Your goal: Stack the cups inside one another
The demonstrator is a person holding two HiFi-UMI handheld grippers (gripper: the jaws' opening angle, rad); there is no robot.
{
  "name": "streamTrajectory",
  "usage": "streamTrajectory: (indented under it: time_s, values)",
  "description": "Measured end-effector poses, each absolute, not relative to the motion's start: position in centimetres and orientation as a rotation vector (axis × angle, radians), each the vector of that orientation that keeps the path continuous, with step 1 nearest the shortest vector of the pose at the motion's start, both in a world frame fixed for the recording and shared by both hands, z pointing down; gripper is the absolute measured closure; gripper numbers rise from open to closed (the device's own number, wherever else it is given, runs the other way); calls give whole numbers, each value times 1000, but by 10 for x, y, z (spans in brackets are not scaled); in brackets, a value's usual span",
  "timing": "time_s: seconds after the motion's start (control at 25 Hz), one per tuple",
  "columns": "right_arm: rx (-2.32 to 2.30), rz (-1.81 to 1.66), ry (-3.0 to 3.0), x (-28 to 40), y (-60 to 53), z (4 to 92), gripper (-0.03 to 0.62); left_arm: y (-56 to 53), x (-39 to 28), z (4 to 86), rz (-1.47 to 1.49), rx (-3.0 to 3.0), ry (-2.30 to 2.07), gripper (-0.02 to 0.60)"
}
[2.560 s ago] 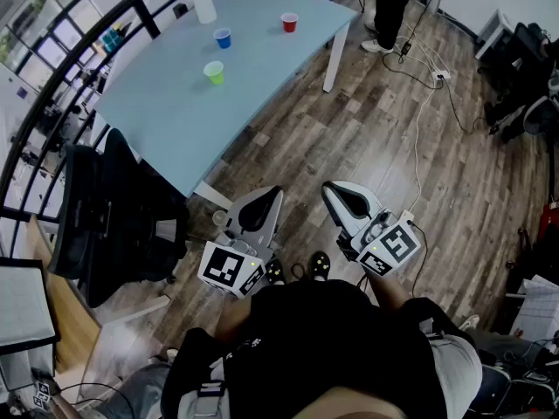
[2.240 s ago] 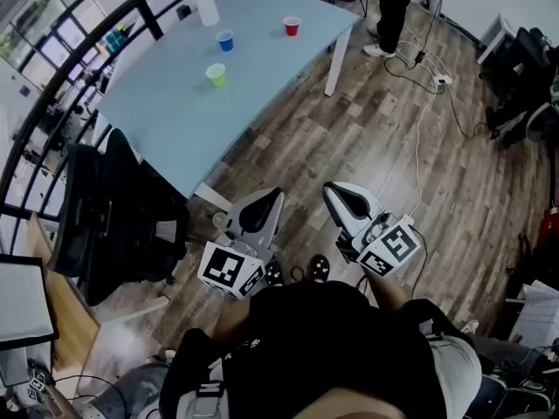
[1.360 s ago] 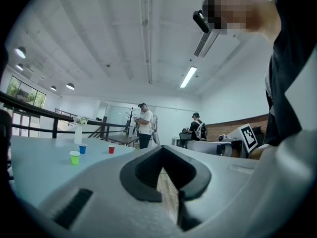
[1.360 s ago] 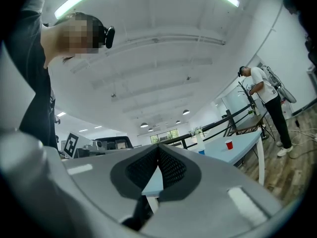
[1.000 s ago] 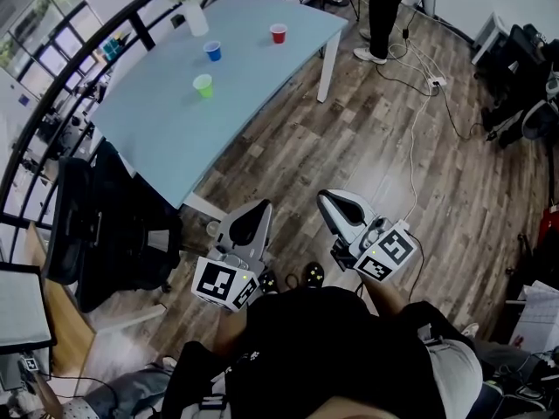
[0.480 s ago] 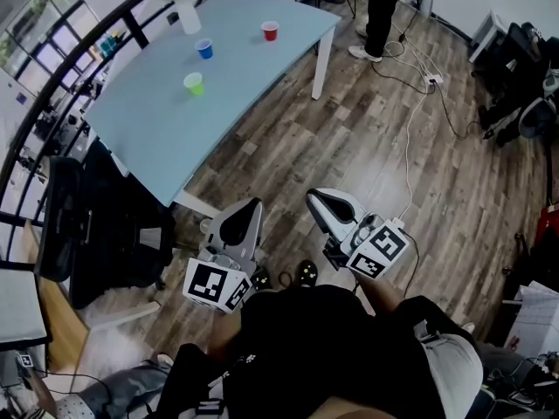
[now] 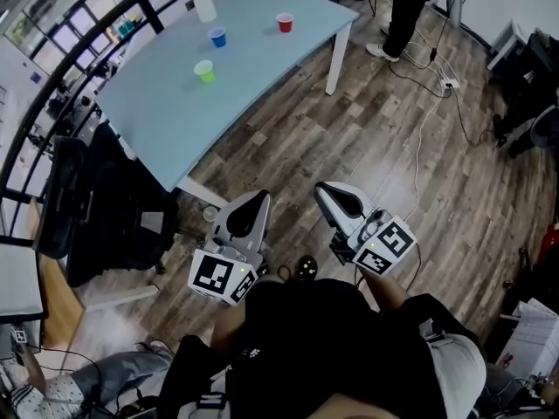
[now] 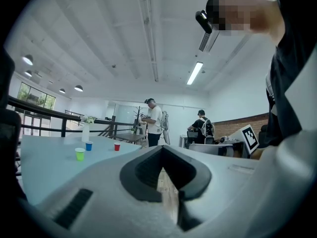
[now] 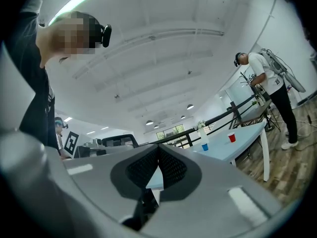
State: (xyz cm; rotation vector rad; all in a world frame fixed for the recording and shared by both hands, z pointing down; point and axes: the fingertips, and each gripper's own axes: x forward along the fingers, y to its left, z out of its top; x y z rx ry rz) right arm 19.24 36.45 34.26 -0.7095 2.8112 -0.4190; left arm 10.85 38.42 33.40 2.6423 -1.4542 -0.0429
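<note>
A: What sits closest to us, and can we read anything on it?

B: Our left gripper [image 7: 253, 203] and our right gripper [image 7: 327, 192] hang low in front of our chest, over the wood floor [image 7: 288, 138]. Each has its jaws pressed together, with nothing between them. The only print we can make out is a black-and-white square marker on the left cube [image 7: 223, 276] and on the right cube [image 7: 386, 245]. It's a pattern, not letters.

A: Where are the cups?

B: All three stand apart on the light blue table [image 7: 148, 116], well away from us at about eleven o'clock. The green cup [image 7: 204, 71] is nearest, the blue cup [image 7: 217, 37] is beyond it, and the red cup [image 7: 285, 22] is closer to twelve. Any lettering on them is too small for us to tell.

A: What lies between us and them?

B: There is open floor, then the table's near corner. A black office chair [image 7: 105, 208] sits at nine o'clock against the table's edge. Past the cups a white vase [image 7: 203, 7] stands at the far rim. At one o'clock a person [image 7: 407, 11] stands beyond the white table leg [image 7: 339, 58], and a cable [image 7: 419, 133] trails across the boards.
</note>
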Motion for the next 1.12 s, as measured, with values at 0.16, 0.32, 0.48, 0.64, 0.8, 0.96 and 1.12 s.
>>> streamTrajectory:
  time_s: [0.16, 0.32, 0.48, 0.64, 0.8, 0.96, 1.12]
  values:
    - [-692, -416, 2822, 200, 366, 344, 595, 388, 116, 336, -38, 2628, -1475, 589]
    - [-683, -419, 2836, 204, 367, 350, 595, 392, 118, 343, -35, 2601, -1495, 589]
    - [-694, -430, 2832, 212, 361, 351, 596, 390, 124, 343, -34, 2592, -1498, 589]
    - [-711, -440, 2821, 219, 354, 349, 597, 384, 128, 342, -32, 2585, -1501, 589]
    - [-694, -445, 2837, 215, 347, 351, 597, 376, 123, 344, -32, 2575, -1515, 589]
    - [-691, -450, 2852, 209, 331, 355, 595, 362, 116, 347, -38, 2564, -1524, 589]
    - [-688, -442, 2859, 201, 312, 356, 597, 341, 105, 347, -27, 2579, -1536, 589]
